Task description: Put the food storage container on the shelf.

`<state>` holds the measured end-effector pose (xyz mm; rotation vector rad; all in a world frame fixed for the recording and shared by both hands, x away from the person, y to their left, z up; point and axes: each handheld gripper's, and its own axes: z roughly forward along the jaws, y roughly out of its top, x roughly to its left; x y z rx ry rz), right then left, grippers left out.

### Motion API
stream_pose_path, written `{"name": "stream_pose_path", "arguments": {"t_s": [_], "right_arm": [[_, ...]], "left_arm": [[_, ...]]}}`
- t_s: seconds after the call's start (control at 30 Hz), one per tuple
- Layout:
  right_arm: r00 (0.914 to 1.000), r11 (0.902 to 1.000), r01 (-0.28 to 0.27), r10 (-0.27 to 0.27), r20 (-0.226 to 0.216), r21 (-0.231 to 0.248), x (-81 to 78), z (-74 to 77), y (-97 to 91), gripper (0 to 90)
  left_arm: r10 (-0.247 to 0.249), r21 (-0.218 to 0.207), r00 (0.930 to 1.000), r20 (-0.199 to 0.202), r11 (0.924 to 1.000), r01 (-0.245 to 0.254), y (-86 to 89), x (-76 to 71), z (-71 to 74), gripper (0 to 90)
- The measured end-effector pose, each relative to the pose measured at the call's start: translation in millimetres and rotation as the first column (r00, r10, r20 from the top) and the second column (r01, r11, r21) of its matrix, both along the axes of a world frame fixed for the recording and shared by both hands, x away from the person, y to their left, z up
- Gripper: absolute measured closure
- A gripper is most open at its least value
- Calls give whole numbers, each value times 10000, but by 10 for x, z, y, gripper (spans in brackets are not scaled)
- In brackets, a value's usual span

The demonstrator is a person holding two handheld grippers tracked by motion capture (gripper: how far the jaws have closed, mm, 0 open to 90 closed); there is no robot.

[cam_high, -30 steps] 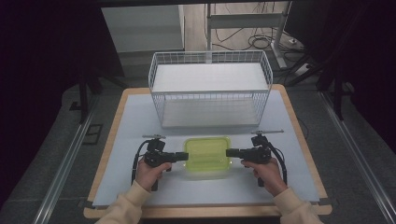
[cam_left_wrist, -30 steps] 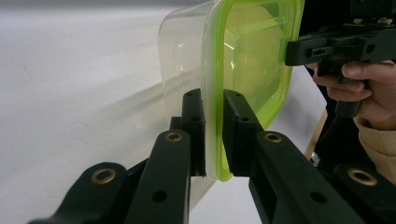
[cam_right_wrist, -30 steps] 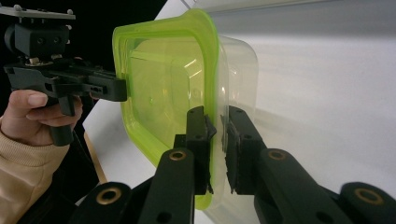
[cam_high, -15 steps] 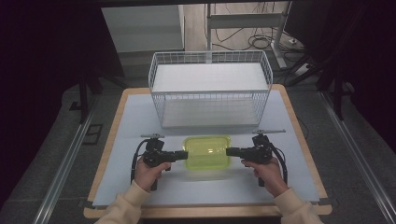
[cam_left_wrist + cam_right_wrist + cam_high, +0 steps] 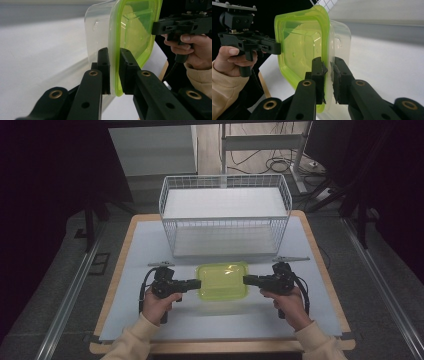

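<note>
A clear plastic food box with a lime-green lid (image 5: 223,281) sits between the two grippers at the near middle of the white table mat. My left gripper (image 5: 196,283) is shut on the box's left rim; in the left gripper view its jaws clamp the green lid's edge (image 5: 115,75). My right gripper (image 5: 247,280) is shut on the right rim, and in the right gripper view its jaws pinch the lid's edge (image 5: 326,77) and the clear wall. Both grippers point inward, level with the table.
A white wire basket (image 5: 225,217) stands behind the box at the middle of the table. The white mat (image 5: 150,245) lies on a wooden tabletop (image 5: 320,255). Metal rails run along both sides on the floor. Cables lie at the back.
</note>
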<state>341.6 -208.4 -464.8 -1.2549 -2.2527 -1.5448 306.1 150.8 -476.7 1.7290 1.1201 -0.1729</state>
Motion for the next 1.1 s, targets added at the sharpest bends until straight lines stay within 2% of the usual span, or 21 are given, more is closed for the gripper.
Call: {"name": "stream_pose_path", "arguments": {"t_s": [0.03, 0.17, 0.83, 1.1], "right_arm": [[9999, 10000, -1, 1, 139, 8, -13, 35, -3, 808], [9994, 10000, -17, 17, 353, 24, -29, 81, -1, 808], [9971, 9999, 91, -95, 758, 55, -46, 181, 6, 808], [9957, 9998, 152, -160, 916, 93, -38, 251, 17, 808]], "left_arm": [[15, 28, 9999, 145, 10000, -15, -2, -12, 31, 807], [16, 22, 9997, 246, 10000, -17, 2, -25, 65, 807], [76, 34, 9984, 560, 10000, -78, -1, -26, 183, 808], [12, 91, 9974, 725, 10000, -19, 13, 24, 254, 808]]}}
